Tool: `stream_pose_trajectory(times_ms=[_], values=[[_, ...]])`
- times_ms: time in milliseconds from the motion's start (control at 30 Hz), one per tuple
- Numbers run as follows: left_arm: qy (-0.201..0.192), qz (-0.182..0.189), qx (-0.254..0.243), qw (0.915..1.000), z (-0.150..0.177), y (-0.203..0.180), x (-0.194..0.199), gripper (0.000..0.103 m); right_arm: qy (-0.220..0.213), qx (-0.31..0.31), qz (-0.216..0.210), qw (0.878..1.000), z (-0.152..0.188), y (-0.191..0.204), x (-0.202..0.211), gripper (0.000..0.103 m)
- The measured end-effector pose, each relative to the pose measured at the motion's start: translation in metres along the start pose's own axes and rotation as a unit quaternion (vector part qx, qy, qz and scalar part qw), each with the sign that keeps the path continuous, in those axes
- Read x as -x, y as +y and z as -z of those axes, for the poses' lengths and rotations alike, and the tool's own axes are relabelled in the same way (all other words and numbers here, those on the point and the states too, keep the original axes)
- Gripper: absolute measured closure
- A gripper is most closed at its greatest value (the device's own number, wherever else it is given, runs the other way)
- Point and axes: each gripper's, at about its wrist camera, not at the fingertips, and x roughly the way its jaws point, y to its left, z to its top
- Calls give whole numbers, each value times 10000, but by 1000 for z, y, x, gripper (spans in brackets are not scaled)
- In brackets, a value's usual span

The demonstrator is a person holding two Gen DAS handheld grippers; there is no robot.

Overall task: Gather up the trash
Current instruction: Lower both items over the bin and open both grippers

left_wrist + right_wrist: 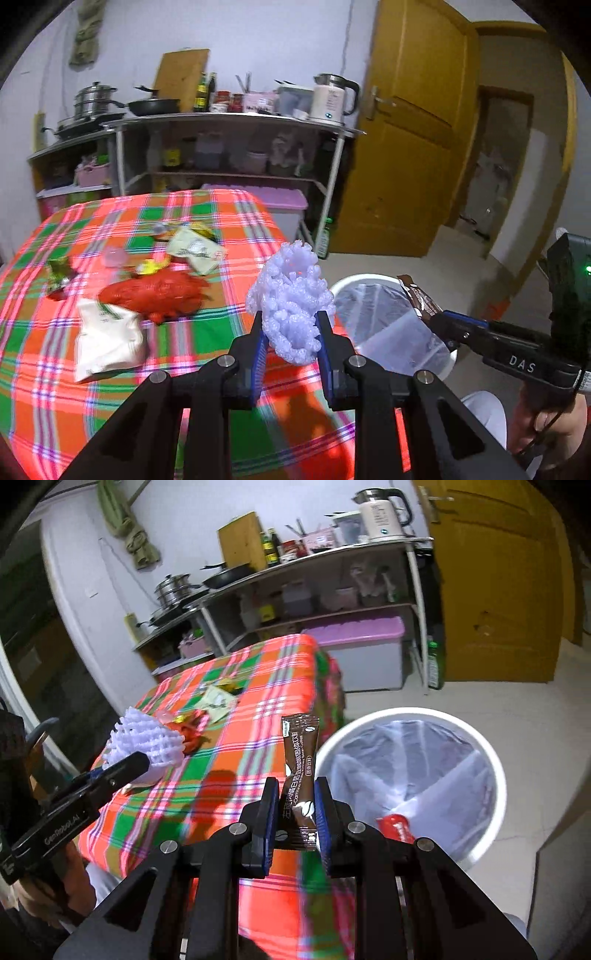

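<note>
- The left gripper [290,325] is clamped on a pale lilac foam fruit net [291,295]; the net bulges up and forward between the blue pads and hangs over the near right edge of the table [44,406]
- The right gripper [295,805] is pinched on a brown coffee sachet [300,771], whose long axis stands nearly upright, running forward along the fingers
- The white bin [495,775], lined with a clear bag, stands on the floor just past the table's right edge; a red wrapper [397,827] already lies inside
- The relation that matters: the bin lies to the right of both grippers. From the right wrist view its rim is just beside the sachet, so the right gripper is the nearer and the sachet looks set to go in first
- In the left wrist view the bin sits right of and beyond the net, with the right gripper [439,325] and sachet [419,297] already over its mouth; the left must reach past the table edge to drop cleanly
- More trash waits on the table: a red bag [155,291] and white packets [107,336]
</note>
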Motion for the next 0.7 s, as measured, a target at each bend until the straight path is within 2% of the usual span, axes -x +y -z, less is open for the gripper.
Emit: stream_pose_trajectory(times_ms=[367,700], values=[[362,455,-304,9978,1,-43,-52,78,111,-399,258,9988,3,-50,-6,83],[808,726,-504,9928,11,-71,-98,77,374,-636,367,9966,11,-80,-25,83]])
